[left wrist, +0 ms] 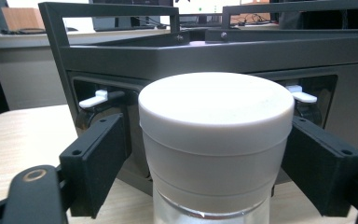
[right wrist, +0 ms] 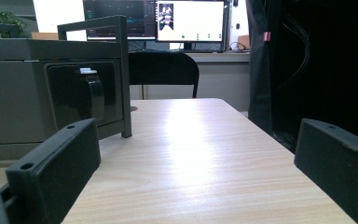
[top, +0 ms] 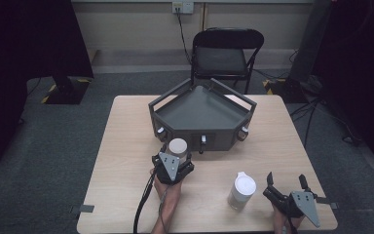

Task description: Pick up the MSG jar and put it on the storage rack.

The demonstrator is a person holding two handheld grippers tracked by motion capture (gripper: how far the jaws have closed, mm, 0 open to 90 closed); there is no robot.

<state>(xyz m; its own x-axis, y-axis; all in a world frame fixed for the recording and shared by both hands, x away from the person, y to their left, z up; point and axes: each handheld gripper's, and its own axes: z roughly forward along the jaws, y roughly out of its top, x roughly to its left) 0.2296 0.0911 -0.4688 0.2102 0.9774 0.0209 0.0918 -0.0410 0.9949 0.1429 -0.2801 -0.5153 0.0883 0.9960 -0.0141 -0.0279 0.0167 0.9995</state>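
Observation:
A clear jar with a white screw lid point(top: 177, 145) point(left wrist: 216, 135) stands on the wooden table just in front of the grey tray point(top: 175, 127). My left gripper point(top: 177, 155) point(left wrist: 207, 154) has a jaw on each side of the lid. The right pad point(left wrist: 324, 168) sits against the lid's edge, and a thin gap shows at the left pad point(left wrist: 100, 158). A second white-lidded container point(top: 242, 190) stands at the front right. Just right of it, my right gripper point(top: 286, 178) point(right wrist: 196, 163) rests open above bare table with nothing between its jaws.
The grey tray point(left wrist: 214, 56) point(right wrist: 18, 84) has raised rails and small white latches on its front wall. A black folding chair point(top: 226, 53) stands behind the table. The table's right edge point(right wrist: 279, 144) runs close to my right gripper. Monitors point(right wrist: 189, 21) glow in the background.

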